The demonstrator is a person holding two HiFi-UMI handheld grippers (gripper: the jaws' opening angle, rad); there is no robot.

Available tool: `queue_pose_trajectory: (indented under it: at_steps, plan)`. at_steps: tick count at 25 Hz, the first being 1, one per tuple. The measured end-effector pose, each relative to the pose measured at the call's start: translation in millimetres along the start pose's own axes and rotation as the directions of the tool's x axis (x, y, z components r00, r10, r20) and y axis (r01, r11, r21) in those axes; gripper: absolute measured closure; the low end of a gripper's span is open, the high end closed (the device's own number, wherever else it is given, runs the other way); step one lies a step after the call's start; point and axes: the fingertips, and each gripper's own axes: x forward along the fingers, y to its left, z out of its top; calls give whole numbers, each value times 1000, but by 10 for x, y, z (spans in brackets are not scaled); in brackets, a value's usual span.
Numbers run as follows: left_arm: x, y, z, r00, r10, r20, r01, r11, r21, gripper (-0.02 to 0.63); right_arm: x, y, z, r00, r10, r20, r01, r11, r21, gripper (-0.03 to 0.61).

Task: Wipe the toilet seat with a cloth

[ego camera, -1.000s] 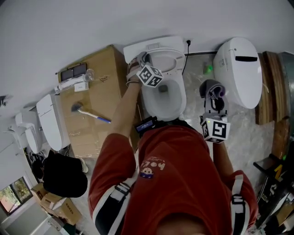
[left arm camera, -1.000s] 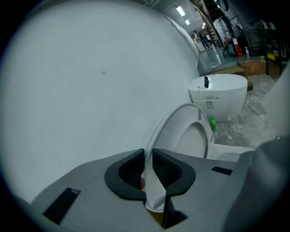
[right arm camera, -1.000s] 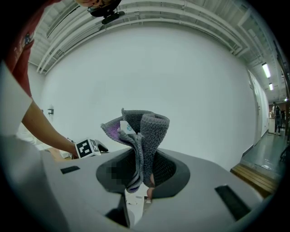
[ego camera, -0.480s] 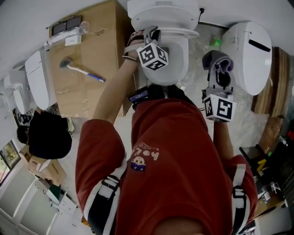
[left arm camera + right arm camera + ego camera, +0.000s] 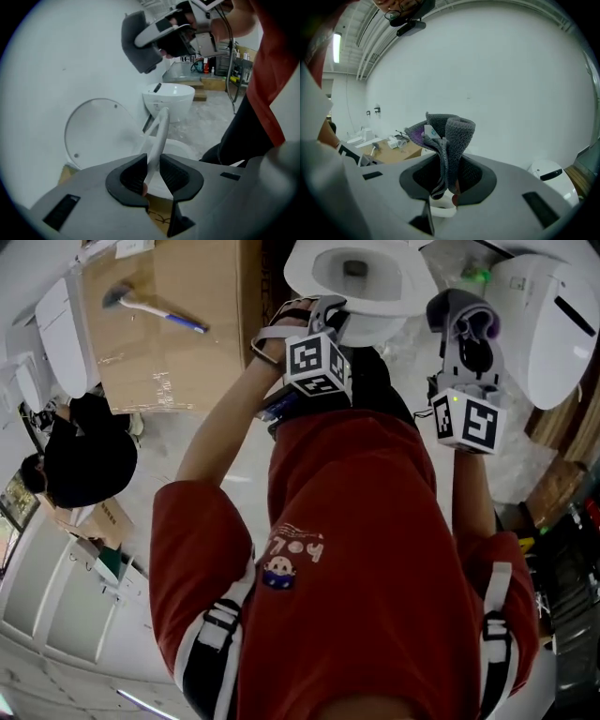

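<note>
Head view: left gripper [image 5: 328, 313] at toilet [image 5: 398, 296], right gripper [image 5: 466, 329] beside it | left gripper view: jaws just opening, loose around seat [image 5: 158, 136] rim | right gripper view: jaws clamp cloth [image 5: 451, 136]; wiping apparently not begun.

**Toilet seat** [image 5: 160, 133]: a thin white ring, seen edge-on in the left gripper view. It is tilted up from the toilet bowl [image 5: 401, 298], neither flat nor fully upright. Its near edge stands between the jaws of the left gripper [image 5: 153, 172], which have just been opening, and a gap shows at one pad.

**Cloth** [image 5: 449, 136]: grey knitted fabric with a purple patch, bunched into an upright fold. The right gripper [image 5: 447, 180] pinches its lower end and holds it beside the bowl, apart from the seat.
</note>
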Motion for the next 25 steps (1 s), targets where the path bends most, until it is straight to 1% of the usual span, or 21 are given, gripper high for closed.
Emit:
queue_pose_trajectory:
  at_steps: [4, 8, 13, 17, 19, 21, 23, 25]
  plan:
    - [157, -558, -308, 993, -113, -25, 112, 993, -38, 504, 139, 56, -338, 998, 22, -55, -24, 999, -25, 503]
    - [394, -1034, -555, 980, -193, -43, 192, 981, -13, 484, 295, 38, -788, 992, 31, -122, -32, 999, -12, 503]
    - [757, -1473, -855, 970, -244, -5, 243, 964, 104, 472, 534, 83, -1353, 984, 43, -174, -45, 999, -6, 503]
    - [1054, -1789, -1112, 958, -284, -27, 285, 944, 164, 465, 660, 186, -1761, 977, 65, -204, -69, 997, -15, 503]
    - [1184, -1941, -1229, 951, -307, -36, 308, 936, 169, 462, 703, 217, -1968, 972, 68, -225, -72, 997, -12, 503]
    - [1328, -2061, -1329, 943, -330, -43, 332, 931, 153, 460, 756, 220, -2156, 968, 67, -241, -71, 997, -9, 503]
    - [1463, -2128, -1408, 940, -340, -34, 341, 929, 140, 460, 807, 217, -2312, 966, 64, -252, -68, 998, -6, 503]
    - [1591, -2204, -1497, 938, -345, -25, 345, 928, 143, 460, 852, 227, -2446, 963, 64, -260, -67, 998, -4, 503]
